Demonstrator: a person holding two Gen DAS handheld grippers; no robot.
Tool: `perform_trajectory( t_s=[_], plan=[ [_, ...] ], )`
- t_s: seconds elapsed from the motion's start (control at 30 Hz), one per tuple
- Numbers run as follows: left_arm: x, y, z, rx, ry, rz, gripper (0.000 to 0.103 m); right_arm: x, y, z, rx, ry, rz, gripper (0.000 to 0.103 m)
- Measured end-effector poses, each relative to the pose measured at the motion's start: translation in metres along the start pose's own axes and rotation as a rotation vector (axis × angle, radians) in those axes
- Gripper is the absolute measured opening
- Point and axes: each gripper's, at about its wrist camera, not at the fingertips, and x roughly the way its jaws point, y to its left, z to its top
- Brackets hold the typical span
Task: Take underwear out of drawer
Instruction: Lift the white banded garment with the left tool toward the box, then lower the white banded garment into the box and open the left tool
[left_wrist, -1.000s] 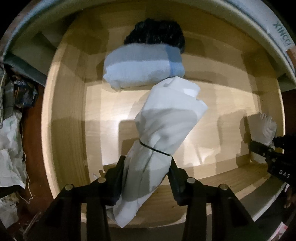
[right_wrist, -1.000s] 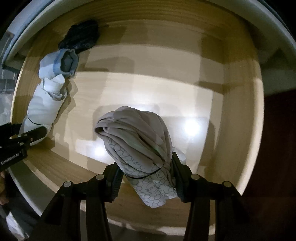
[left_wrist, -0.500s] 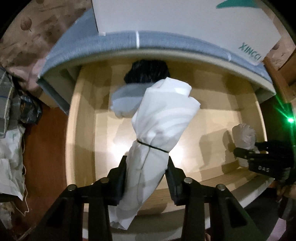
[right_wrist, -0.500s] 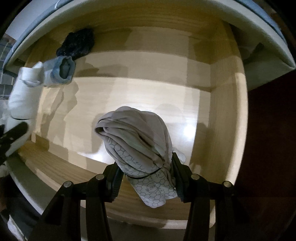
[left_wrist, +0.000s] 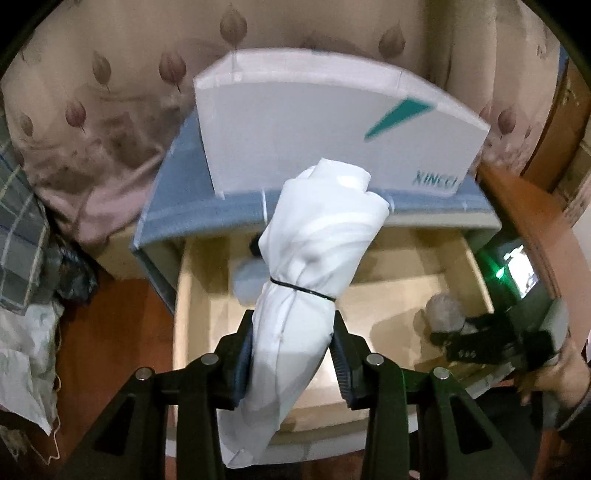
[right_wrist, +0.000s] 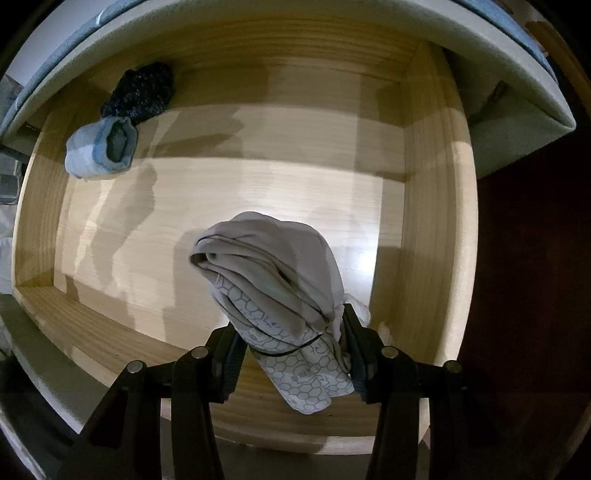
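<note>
My left gripper (left_wrist: 291, 354) is shut on a white rolled underwear bundle (left_wrist: 314, 258) tied with a black band, held high above the open wooden drawer (left_wrist: 406, 291). My right gripper (right_wrist: 291, 350) is shut on a grey rolled bundle with a honeycomb print (right_wrist: 273, 273), pointing straight down just over the drawer floor (right_wrist: 258, 192). In the left wrist view that right gripper (left_wrist: 491, 332) and its grey bundle (left_wrist: 443, 306) show at the drawer's right side. A light blue roll (right_wrist: 99, 147) and a dark roll (right_wrist: 142, 90) lie in the drawer's far left corner.
A white box with a teal mark (left_wrist: 332, 125) stands on the grey top (left_wrist: 207, 210) over the drawer. A leaf-print curtain (left_wrist: 110, 92) hangs behind. Checked and crumpled cloth (left_wrist: 22, 258) lies on the reddish floor at the left. A green-lit device (left_wrist: 517, 266) sits at the right.
My left gripper has risen out of the drawer with the white bundle and tipped up, so box and curtain came into view. The white bundle left the right wrist view. The right gripper stayed put.
</note>
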Motion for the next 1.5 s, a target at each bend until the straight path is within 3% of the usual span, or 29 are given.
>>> perform_trajectory(
  t_s=[0.33, 0.73, 1.1, 1.5],
  plan=[
    [-0.059, -0.003, 0.047, 0.023, -0.179, 0.018, 0.038, -0.009, -0.017, 0.005, 0.021, -0.006, 0.017, 0.045],
    [-0.097, -0.003, 0.143, -0.002, -0.382, 0.067, 0.038, -0.015, -0.029, 0.004, 0.04, -0.023, 0.022, 0.045],
    [-0.036, -0.002, 0.204, -0.06, -0.284, 0.084, 0.038, -0.017, -0.039, 0.001, 0.065, -0.027, 0.032, 0.045],
    [0.047, -0.004, 0.202, -0.059, -0.1, 0.128, 0.038, -0.021, -0.043, 0.003, 0.072, -0.028, 0.047, 0.045]
  ],
)
